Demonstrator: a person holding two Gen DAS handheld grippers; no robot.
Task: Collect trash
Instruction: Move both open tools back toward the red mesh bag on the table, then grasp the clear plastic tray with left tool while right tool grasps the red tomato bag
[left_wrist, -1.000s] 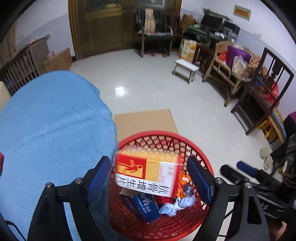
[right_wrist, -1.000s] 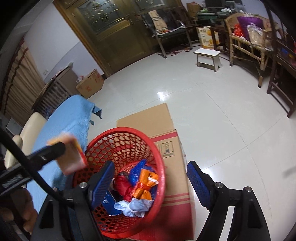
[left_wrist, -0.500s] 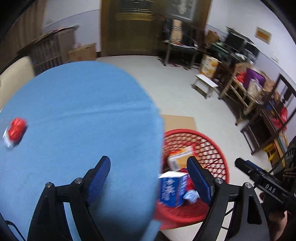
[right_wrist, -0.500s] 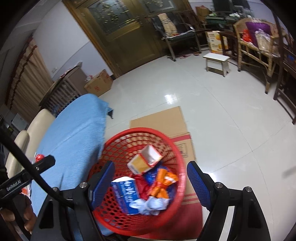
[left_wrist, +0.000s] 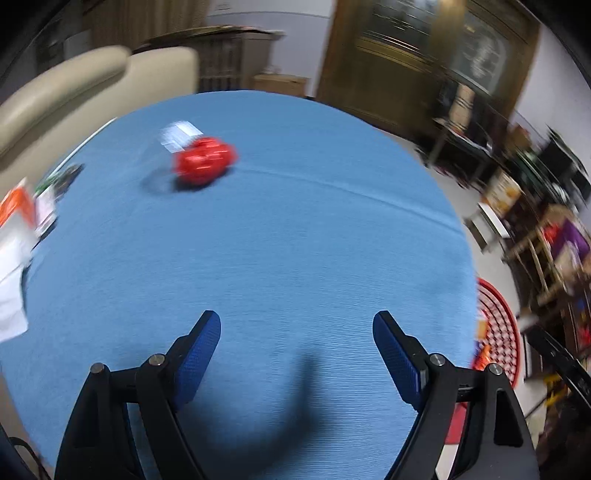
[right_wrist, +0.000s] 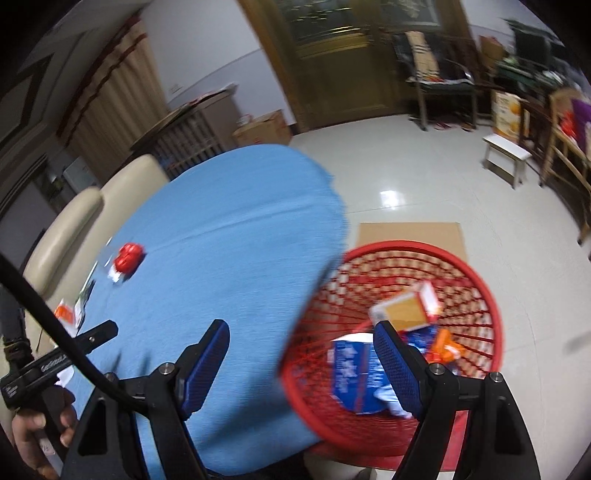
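**Both grippers empty over the blue table, basket at its edge**

The left gripper (left_wrist: 296, 343) hung over the blue table (left_wrist: 280, 236) with its jaws spread wide and nothing between them. A red wrapper (left_wrist: 204, 159), blurred, lay on the table toward its far side, with a small white piece (left_wrist: 180, 134) touching it behind. More paper scraps (left_wrist: 18, 236) sat at the table's left edge.

The right gripper (right_wrist: 301, 350) also had its jaws released and empty, above the table's near right edge. The red basket (right_wrist: 476, 273) stood on the floor just beside that edge, on flat cardboard (right_wrist: 410, 230). Inside it lay 1 orange box (right_wrist: 406, 308), 1 blue carton (right_wrist: 351, 373) and some orange wrappers (right_wrist: 445, 345). The wrapper was well apart from the basket, across the table.
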